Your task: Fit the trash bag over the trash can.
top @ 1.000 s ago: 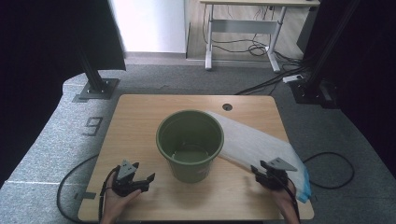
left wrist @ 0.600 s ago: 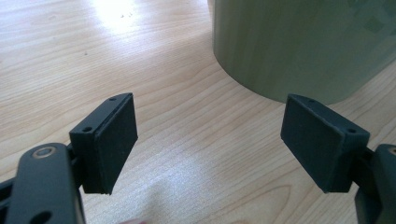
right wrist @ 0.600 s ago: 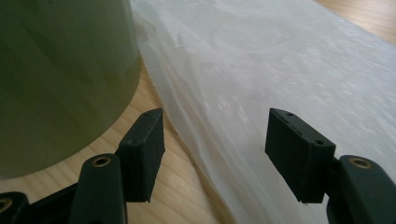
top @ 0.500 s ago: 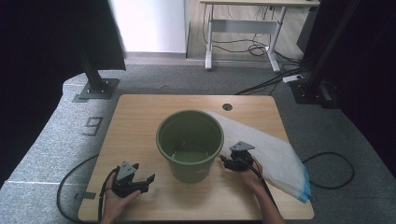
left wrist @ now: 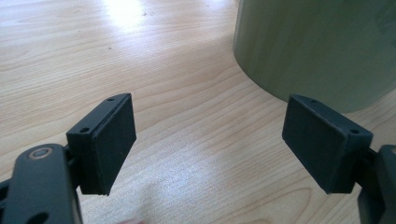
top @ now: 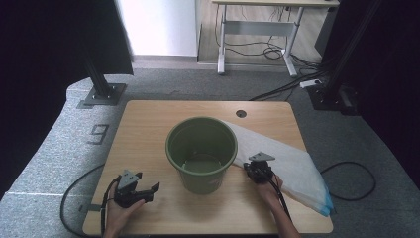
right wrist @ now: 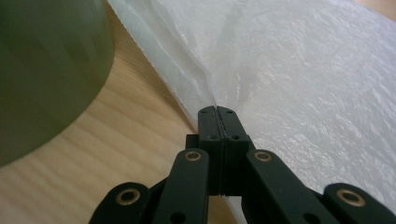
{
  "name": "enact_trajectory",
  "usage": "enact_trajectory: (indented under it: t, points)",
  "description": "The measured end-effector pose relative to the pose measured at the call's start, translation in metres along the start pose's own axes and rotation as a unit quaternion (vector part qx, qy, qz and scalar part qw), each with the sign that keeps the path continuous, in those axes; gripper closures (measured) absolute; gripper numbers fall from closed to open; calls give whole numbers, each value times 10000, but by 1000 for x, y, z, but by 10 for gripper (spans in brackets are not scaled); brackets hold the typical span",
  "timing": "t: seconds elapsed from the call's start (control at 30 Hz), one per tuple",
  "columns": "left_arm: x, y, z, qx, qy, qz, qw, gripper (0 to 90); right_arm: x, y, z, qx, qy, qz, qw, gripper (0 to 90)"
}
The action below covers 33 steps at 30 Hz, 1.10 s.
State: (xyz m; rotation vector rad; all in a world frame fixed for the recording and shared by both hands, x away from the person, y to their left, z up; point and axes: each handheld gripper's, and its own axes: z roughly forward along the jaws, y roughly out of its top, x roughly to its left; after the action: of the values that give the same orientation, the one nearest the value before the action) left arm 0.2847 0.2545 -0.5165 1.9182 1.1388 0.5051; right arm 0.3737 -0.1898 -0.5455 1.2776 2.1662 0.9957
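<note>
Item: translucent white plastic liner bag (right wrist: 299,70), flat on the wooden table (top: 148,129) at three o'clock of the round green plastic bin (top: 201,152), its near edge pinched by my right gripper (right wrist: 218,111), jaws just closed, for lifting over the rim, I judge; left gripper (left wrist: 210,140) waits wide open, holding nothing, at seven o'clock.

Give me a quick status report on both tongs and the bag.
Right tongs shut, pinching thin white plastic bag at its edge. Left tongs open, empty. Round green plastic bucket beside the bag; nothing blocking.
</note>
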Motion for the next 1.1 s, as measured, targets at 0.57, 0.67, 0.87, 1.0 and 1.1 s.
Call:
enact_trajectory:
  t: [0.57, 0.67, 0.87, 1.0, 1.1]
  points:
    - [-6, 4, 3, -59, -171, -35, 9998, 179, 22, -46, -63, 369, -212, -159, 9990, 874]
    - [-7, 5, 4, -42, -183, -24, 9998, 180, 24, -43, -65, 329, -10, -262, 9991, 715]
    - [-10, 5, 9, 52, -177, 42, 9998, 181, 26, -18, -67, -70, 417, -679, 9968, 413]
    - [-14, 5, 12, 95, -172, 80, 9998, 181, 24, 2, -54, -186, 444, -757, 9960, 343]
    - [-16, 5, 14, 164, -137, 117, 9997, 182, 22, 9, -41, -195, 575, -647, 9961, 325]
